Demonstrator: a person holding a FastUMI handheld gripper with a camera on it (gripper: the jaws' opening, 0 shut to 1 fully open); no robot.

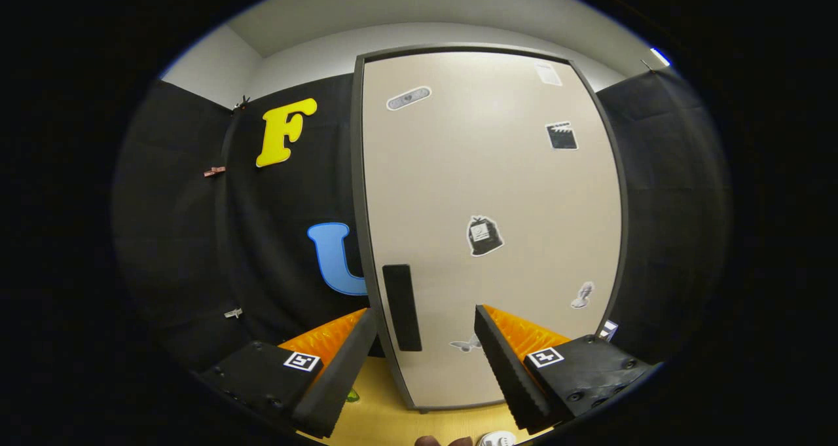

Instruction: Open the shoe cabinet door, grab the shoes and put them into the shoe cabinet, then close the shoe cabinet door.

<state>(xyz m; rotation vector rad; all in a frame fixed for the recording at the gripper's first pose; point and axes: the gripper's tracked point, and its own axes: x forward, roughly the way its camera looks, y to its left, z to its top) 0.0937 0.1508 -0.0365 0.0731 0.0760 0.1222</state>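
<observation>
While the shoe cabinet door (488,223) stood shut, the opening step was judged to be in hand, with no shoes yet stowed. Going from left to right, the booth's dark wall was seen at nine o'clock of the cabinet, and the left finger (337,374) of the tongs (425,367) was raised in front of the door's left edge. Just to the right of that fingertip, a dark upright handle (401,307) was set low on the door, near its left edge and at about seven o'clock from the door's middle. Several small stickers were scattered over the pale panel. The right finger (507,367) was held further right, before the lower part of the door. The tongs were released and spread wide; nothing was held, and no contact with the door or handle could be made out. The handle lay in the gap, nearer the left finger. Below the door, a yellowish surface (386,416) was seen at six o'clock, with parts of small objects too cut off to identify. The next move was judged to call for the tongs to be advanced and closed on the handle, then drawn back.
</observation>
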